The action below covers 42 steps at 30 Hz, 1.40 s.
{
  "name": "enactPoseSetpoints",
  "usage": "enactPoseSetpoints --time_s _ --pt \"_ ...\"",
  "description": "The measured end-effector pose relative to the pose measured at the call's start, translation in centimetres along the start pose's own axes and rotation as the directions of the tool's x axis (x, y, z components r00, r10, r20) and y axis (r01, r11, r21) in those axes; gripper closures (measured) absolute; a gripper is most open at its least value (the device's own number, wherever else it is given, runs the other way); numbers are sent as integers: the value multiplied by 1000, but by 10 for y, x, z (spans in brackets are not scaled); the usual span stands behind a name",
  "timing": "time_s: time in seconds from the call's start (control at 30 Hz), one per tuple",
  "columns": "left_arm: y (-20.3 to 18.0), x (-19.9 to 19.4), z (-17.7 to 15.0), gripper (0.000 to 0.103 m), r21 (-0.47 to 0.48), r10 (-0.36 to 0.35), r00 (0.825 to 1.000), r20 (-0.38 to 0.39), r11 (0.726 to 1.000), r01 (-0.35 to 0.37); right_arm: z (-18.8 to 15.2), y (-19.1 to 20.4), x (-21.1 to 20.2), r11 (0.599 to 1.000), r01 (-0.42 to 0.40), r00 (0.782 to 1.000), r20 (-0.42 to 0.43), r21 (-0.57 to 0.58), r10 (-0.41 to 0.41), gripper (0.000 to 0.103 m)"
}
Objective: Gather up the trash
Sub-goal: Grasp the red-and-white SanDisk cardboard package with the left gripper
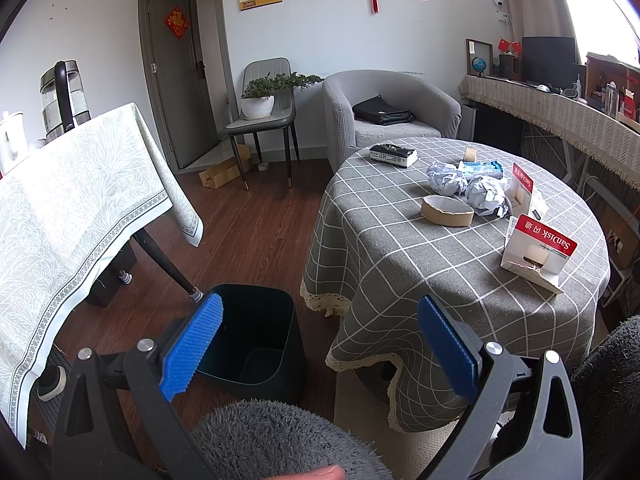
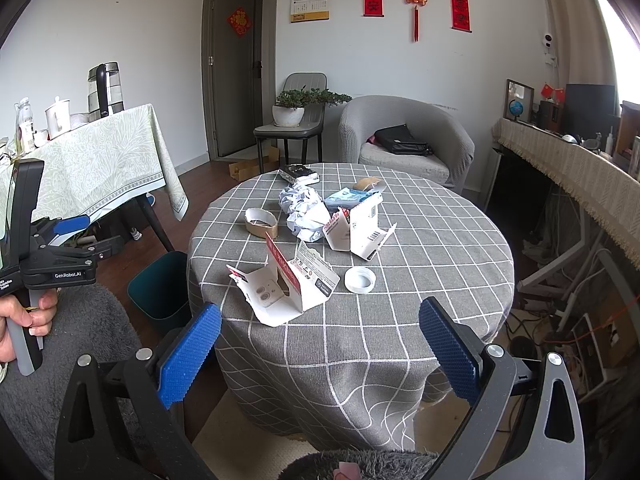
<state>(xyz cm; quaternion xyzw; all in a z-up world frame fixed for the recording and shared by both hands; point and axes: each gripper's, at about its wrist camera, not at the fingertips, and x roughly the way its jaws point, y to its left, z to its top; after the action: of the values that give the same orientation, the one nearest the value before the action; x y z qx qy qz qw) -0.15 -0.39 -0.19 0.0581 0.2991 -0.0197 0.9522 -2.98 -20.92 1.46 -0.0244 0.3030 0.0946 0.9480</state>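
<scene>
On the round table (image 2: 400, 240) the trash sat in a loose cluster: two torn cartons (image 2: 288, 284), paper wads (image 2: 304, 210), a tape ring (image 2: 261, 222), a white lid (image 2: 360, 279), a blue packet (image 2: 344, 198). Bin (image 1: 252, 336) stood on the floor just beside the table's left edge, looked empty. Left gripper (image 1: 320, 344) hung above the bin, jaws wide, holding nothing; right gripper (image 2: 320, 346) faced the table, jaws wide too, empty, short of the near carton. Risks as I judged them: carton was flimsy and splayed open, so a pinch on one flap could fold it and let it slip. Lid lay flat, hard to get fingers under; might skate off. Cloth could bunch if fingers dragged. Wads could roll off the table.
</scene>
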Motion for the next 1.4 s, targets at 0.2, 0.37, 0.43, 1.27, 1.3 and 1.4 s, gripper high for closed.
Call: enactPoseSetpoints --time_s 0.2,0.37,0.43,1.27,1.3,1.4 --pt "0 0 0 3 3 1 1000 2 1000 -1 0 0 0 1000 0 1000 0 1 0 3" --pt "-8 -9 3 3 40 -73 997 28 997 72 2 -3 -2 1000 -1 1000 -2 7 1 3" --pt "-13 -11 5 3 56 -139 990 32 989 137 2 -6 -3 1000 2 1000 -5 11 -2 3" --pt "-119 26 26 11 269 -440 896 -68 856 441 15 -67 23 997 -10 997 -81 81 17 3" --pt "-124 28 26 11 280 -451 889 -74 847 453 14 -69 25 996 -12 996 -83 87 19 3" --pt "-139 35 25 11 311 -485 870 -86 817 486 11 -76 28 994 -17 995 -92 106 27 3"
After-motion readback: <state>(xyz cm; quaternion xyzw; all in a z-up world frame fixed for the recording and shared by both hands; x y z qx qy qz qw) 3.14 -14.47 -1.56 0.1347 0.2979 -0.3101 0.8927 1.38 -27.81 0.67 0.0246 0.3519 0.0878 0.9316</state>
